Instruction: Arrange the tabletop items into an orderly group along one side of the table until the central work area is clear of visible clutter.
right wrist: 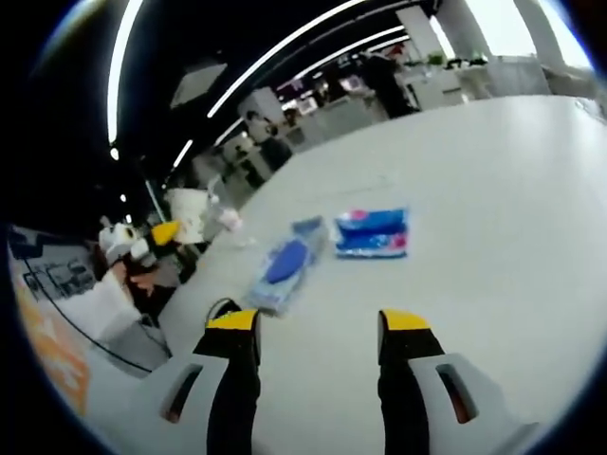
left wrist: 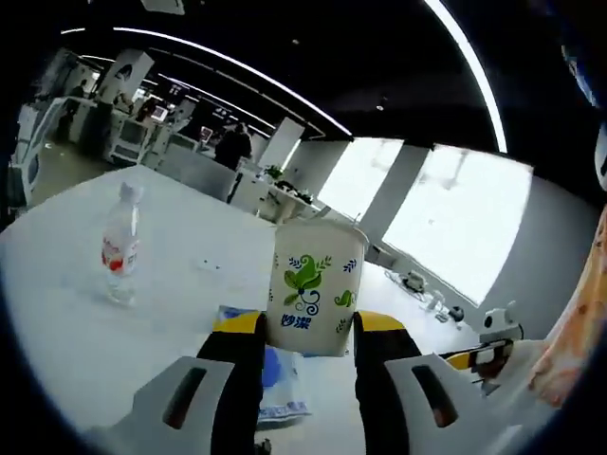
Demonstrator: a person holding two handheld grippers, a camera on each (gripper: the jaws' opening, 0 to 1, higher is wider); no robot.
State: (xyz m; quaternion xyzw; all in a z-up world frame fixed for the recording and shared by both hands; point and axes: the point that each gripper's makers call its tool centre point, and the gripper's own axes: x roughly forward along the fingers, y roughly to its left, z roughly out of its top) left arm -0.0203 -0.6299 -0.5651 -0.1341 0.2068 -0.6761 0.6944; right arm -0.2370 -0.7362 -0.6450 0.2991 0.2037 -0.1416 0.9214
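My left gripper is shut on a white paper cup printed with green leaves, held above the white table. A blue tissue pack lies under the jaws. A small water bottle with a red label stands upright at the left. My right gripper is open above the table with nothing between its jaws. Ahead of it lie a blue pack and a blue and pink pack. The left gripper with the cup appears at the left of the right gripper view.
The right gripper shows at the right edge of the left gripper view, beside a person's patterned sleeve. Desks, machines and a standing person fill the room beyond the table. Bright windows are at the back.
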